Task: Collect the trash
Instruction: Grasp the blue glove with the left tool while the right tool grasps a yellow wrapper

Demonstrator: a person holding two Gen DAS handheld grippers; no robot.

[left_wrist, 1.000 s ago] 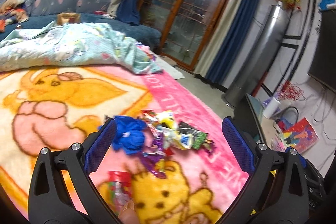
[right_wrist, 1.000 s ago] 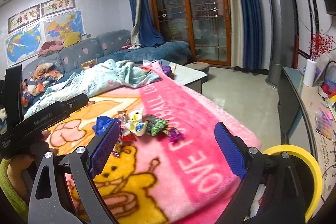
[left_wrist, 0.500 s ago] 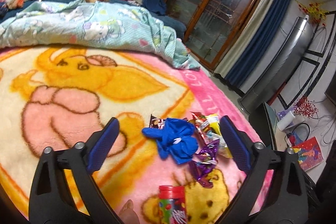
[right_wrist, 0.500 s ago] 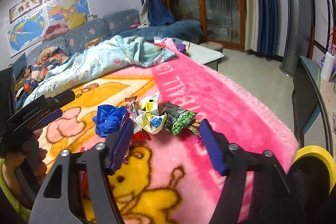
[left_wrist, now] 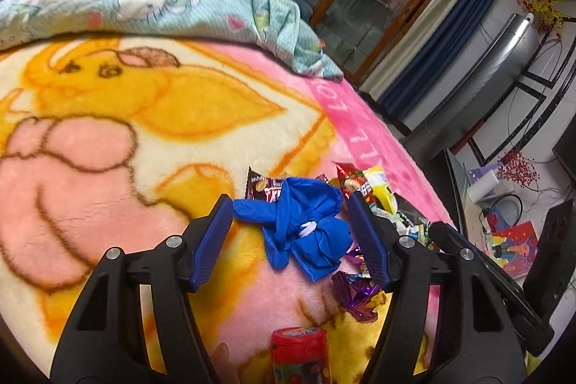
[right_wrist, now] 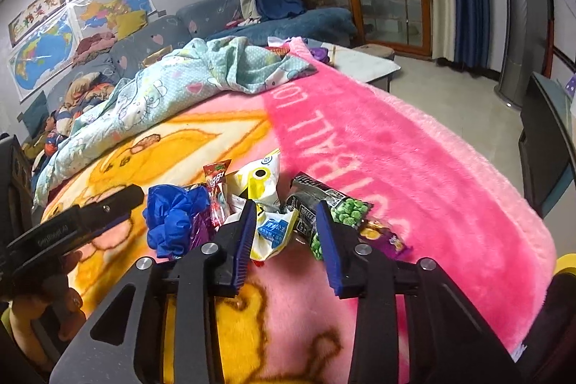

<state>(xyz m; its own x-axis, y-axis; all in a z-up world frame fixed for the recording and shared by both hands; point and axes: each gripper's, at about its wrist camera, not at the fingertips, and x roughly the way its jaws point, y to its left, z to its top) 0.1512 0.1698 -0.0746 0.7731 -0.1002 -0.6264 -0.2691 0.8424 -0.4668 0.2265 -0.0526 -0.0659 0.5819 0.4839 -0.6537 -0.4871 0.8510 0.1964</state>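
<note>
Your left gripper (left_wrist: 289,204) was spread wide around the blue glove (left_wrist: 306,225) at the frame's lower middle, while your right gripper (right_wrist: 286,215) stood parted over the wrappers (right_wrist: 268,204) at centre.

Blanket (left_wrist: 108,139) is fuzzy matt fleece. Blue glove (left_wrist: 306,229) looks like thin rubbery film, slight sheen. Snack wrappers (right_wrist: 270,200) are glossy crinkled plastic; purple one (left_wrist: 356,290) metallic foil. Gripper fingers (right_wrist: 244,233) have ribbed blue pads (black matt plastic frames, shiny metal screws).
</note>
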